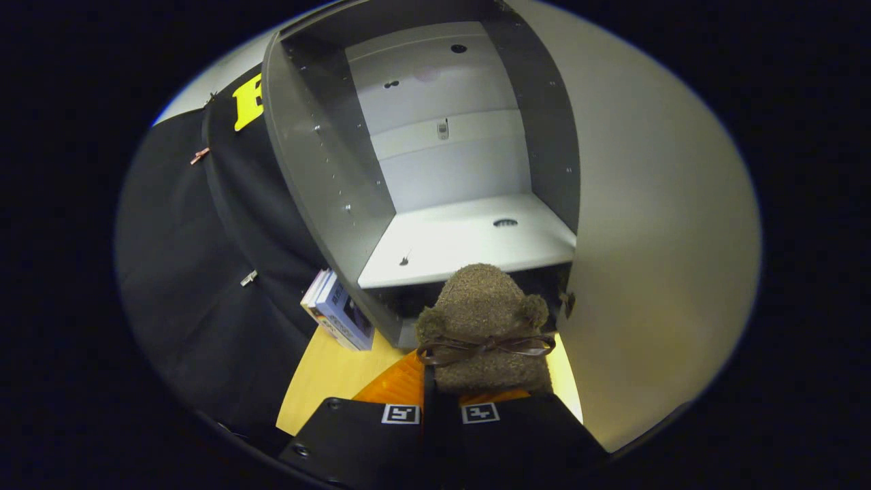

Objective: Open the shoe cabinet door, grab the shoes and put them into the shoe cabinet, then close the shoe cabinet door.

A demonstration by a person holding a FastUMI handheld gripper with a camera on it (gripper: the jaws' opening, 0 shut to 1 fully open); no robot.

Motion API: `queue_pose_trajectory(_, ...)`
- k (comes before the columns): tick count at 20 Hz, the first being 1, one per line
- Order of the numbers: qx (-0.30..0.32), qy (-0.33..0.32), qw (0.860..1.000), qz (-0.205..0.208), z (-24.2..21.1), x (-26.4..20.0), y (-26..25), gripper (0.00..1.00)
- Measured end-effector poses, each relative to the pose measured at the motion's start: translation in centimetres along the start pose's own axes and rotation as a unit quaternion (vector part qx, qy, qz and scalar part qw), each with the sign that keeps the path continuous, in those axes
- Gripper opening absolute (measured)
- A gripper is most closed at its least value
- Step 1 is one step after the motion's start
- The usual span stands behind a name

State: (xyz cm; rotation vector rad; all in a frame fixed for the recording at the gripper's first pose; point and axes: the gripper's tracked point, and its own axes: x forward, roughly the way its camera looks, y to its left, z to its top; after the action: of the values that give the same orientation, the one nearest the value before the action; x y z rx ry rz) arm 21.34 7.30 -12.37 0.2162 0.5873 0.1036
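gripper — its two fingers stand close together with only a narrow gap between them, and the heel end of a brown fuzzy slipper rises from that gap. the contact itself is hidden under the slipper, so whether both fingers press on it cannot be told. the slipper is upright, toe end pointing away from the fingers toward the cabinet, with a thin brown ribbon bow tied across it and two small pompom-like bumps at its sides.

shoe cabinet — grey, open-fronted, directly beyond the slipper. its pale shelf lies just past the slipper's toe; the toe overlaps the shelf's front edge in this view, and whether it touches cannot be told. the shelf carries a small round hole near its back and a dark mark near its left front. a dark compartment sits under the shelf's front edge. the back panel is pale with a few holes and a small fitting.

white door panel — stands to the right of the cabinet opening, swung open.

small box — leaning at the cabinet's lower left corner, on the yellow floor surface. an orange object lies just ahead of the fingers, beneath the slipper.
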Motion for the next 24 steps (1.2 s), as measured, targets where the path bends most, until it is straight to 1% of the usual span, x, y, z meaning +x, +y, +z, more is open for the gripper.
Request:
queue_pose_trajectory(4,-0.018,-0.014,0.999,-0.023,6.1,4.5,-0.6,0.08)
queue_pose_trajectory(10,-0.026,-0.006,0.999,-0.026,11.2,11.9,-0.4,0.08)
queue_pose_trajectory(14,-0.027,-0.009,0.999,-0.023,13.5,16.0,0.3,0.08)
queue_pose_trajectory(17,-0.027,0.000,0.999,-0.028,13.9,19.7,0.1,0.08)
queue_pose_trajectory(20,-0.017,0.014,0.999,-0.043,13.7,23.1,-1.3,0.08)
queue_pose_trajectory(24,-0.025,0.030,0.997,-0.067,12.6,25.7,-2.8,0.08)
